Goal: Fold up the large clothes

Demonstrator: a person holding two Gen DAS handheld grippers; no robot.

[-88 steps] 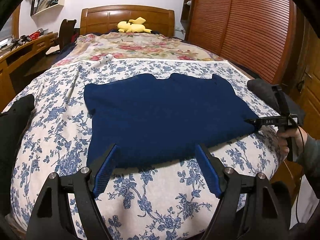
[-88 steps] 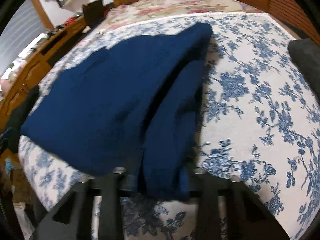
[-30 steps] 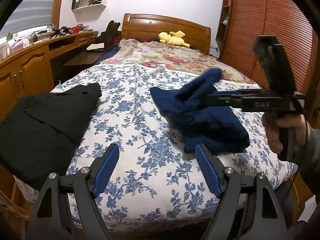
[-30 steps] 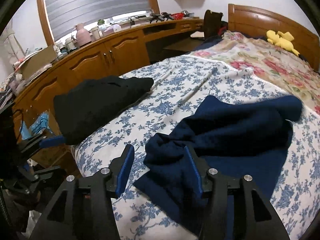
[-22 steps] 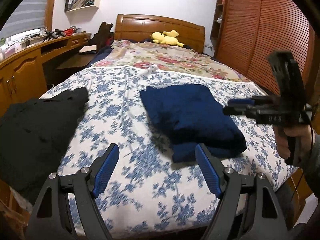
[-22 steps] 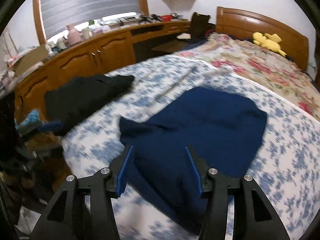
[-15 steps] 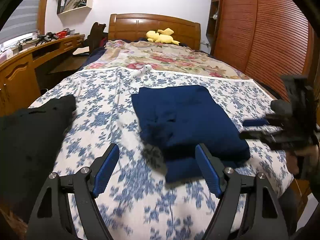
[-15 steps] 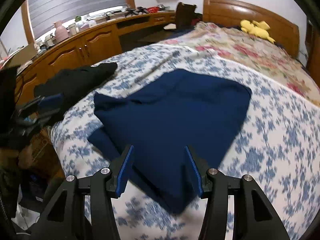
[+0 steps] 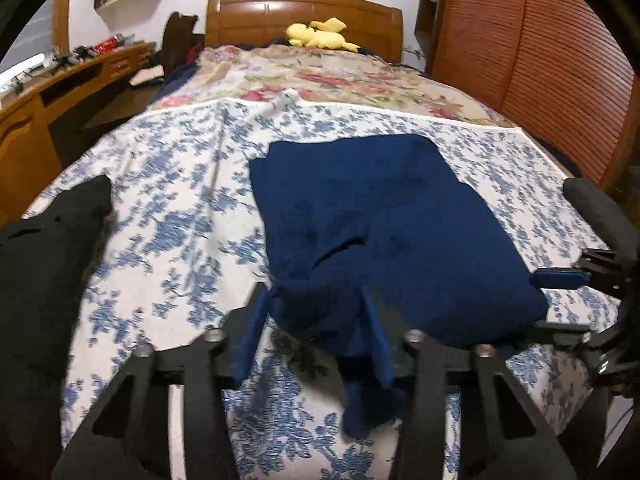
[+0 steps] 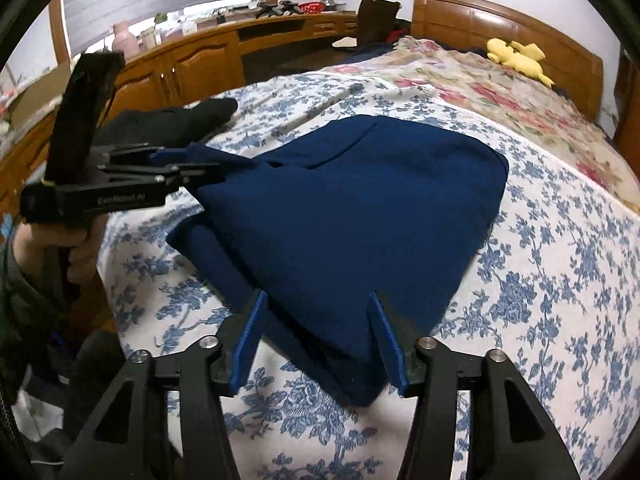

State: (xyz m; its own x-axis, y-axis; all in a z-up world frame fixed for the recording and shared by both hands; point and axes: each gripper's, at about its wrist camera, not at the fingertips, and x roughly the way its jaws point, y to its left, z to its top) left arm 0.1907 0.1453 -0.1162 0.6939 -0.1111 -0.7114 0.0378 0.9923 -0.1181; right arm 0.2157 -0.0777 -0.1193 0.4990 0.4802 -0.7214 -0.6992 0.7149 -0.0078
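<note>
The bed point(image 9: 168, 216), under a blue-flowered sheet, fills both views. A folded navy garment point(image 9: 380, 220) lies on it, centre to 4 o'clock in the left wrist view. A black garment point(image 9: 44, 264) sits at 9 o'clock by the bed's edge. The left gripper point(image 9: 314, 316) has just been closing and pinches a bunched near corner of the navy garment. The right gripper point(image 10: 318, 344) has just been opening; its jaws straddle another corner, released. A yellow plush toy point(image 9: 320, 34) rests at 12 o'clock.
</note>
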